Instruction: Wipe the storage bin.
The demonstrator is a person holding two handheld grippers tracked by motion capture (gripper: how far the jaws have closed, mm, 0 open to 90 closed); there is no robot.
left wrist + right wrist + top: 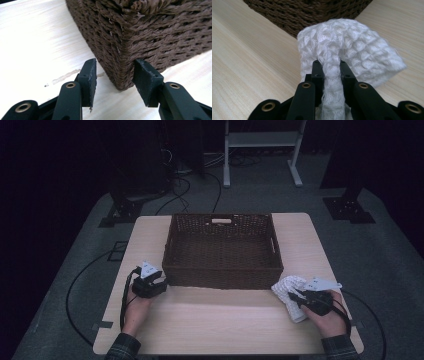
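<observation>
Our right gripper [329,65] pinches white waffle cloth [352,52]: soft, light, floppy; we judge bunched fold best hold. Left gripper [114,75] spread astride basket [150,32] near-left corner.

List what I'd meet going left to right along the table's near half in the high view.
Left gripper → basket corner → white cloth → right gripper, shut on the cloth.

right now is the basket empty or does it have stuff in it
Empty. The high view looks straight into the basket and shows bare woven floor. The white cloth is outside it, on the table, clamped in the right gripper.
</observation>
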